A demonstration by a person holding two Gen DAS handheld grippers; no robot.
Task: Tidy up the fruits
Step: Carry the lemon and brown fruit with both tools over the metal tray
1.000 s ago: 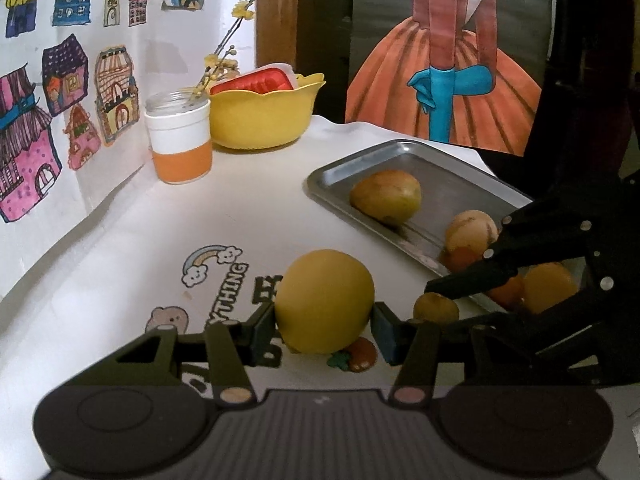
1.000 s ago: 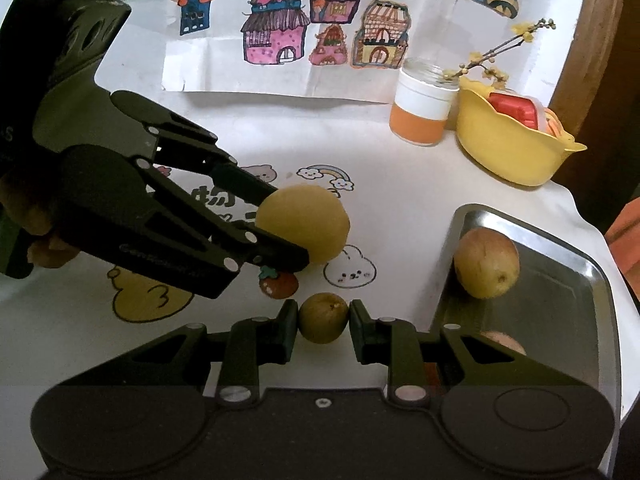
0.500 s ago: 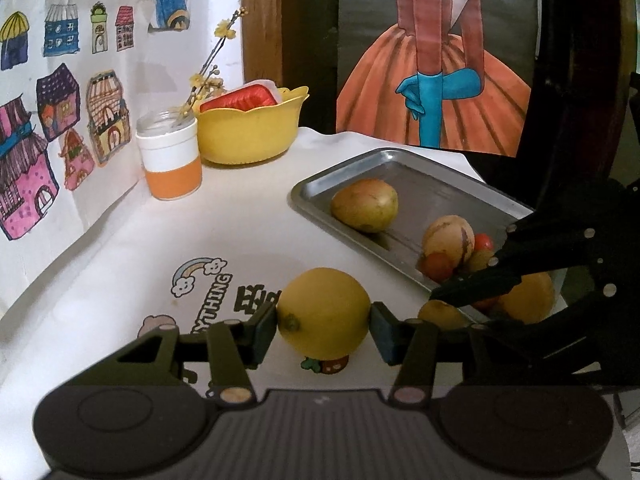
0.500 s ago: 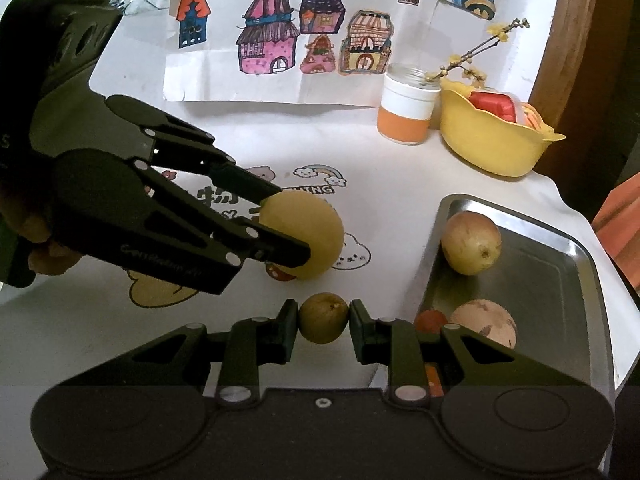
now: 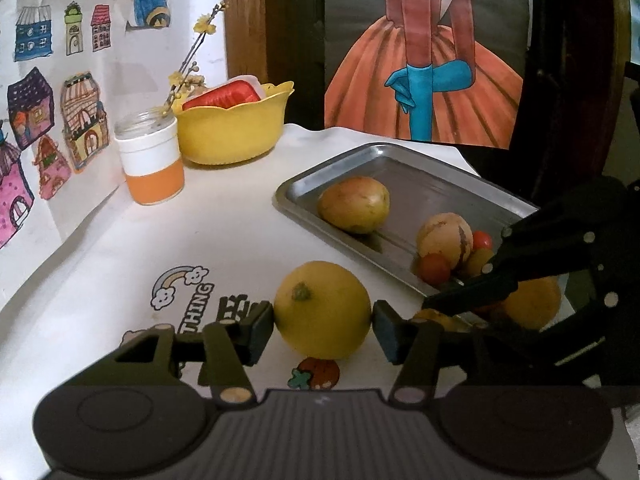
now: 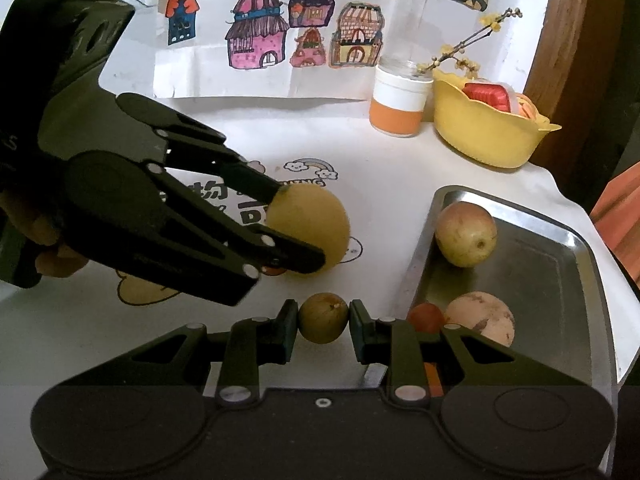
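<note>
Both fruits appear mid-carry toward the metal tray (image 6: 592, 248) on the bench (image 5: 224, 232); next each needs lowering into bare tray space. The tray holds two larger fruits and small red ones. The left gripper (image 5: 323, 322) has its jaws clamped on the big yellow fruit (image 5: 322, 309), the right gripper (image 6: 323, 326) on the small brownish fruit (image 6: 323, 317).

You have two hand-held grippers in play — the left (image 5: 323, 322) and the right (image 6: 323, 326). Each grips one fruit: one large yellow citrus (image 5: 322, 309) and one small brownish fruit (image 6: 323, 317). One metal tray (image 6: 560, 280) carries two large tan fruits (image 6: 466, 234) — plus at least two small red ones (image 5: 435, 268). One yellow bowl (image 6: 486, 136) and one jar (image 6: 398, 100) stand behind.
</note>
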